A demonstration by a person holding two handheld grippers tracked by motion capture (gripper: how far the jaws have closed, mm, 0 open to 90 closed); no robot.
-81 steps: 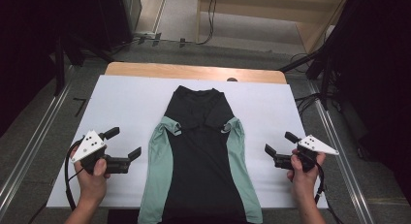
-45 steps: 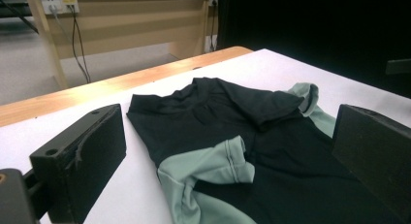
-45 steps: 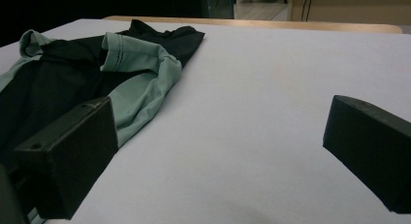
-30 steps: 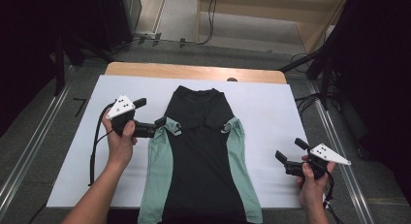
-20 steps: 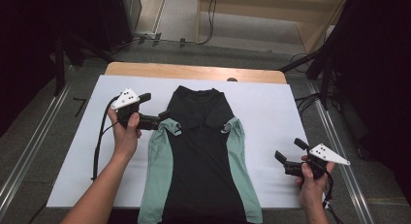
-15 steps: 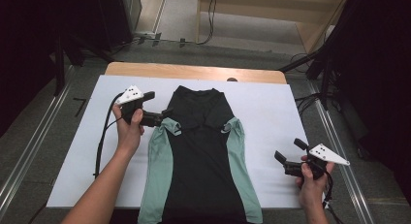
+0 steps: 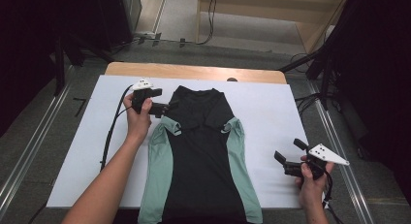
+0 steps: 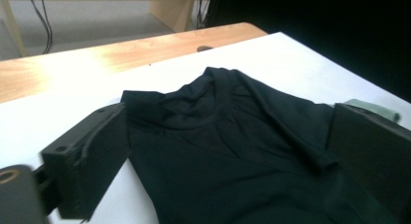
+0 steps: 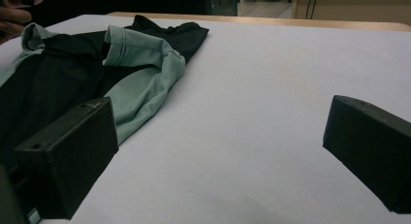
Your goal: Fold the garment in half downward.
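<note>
From above, a black shirt [image 7: 203,151] with pale green sleeves lies flat along the middle of the white tabletop [image 7: 271,107], collar at the far end. The left gripper [image 7: 165,106] sits at the shirt's left shoulder, while the right gripper [image 7: 287,158] rests well apart near the right edge.

In the left gripper view, the fingers [image 8: 87,161] are spread apart either side of the shirt's [image 8: 232,151] shoulder, grasping nothing.

In the right gripper view, the fingers [image 9: 68,156] are released above bare tabletop [image 9: 252,112], with the shirt [image 9: 140,83] to the left.
</note>
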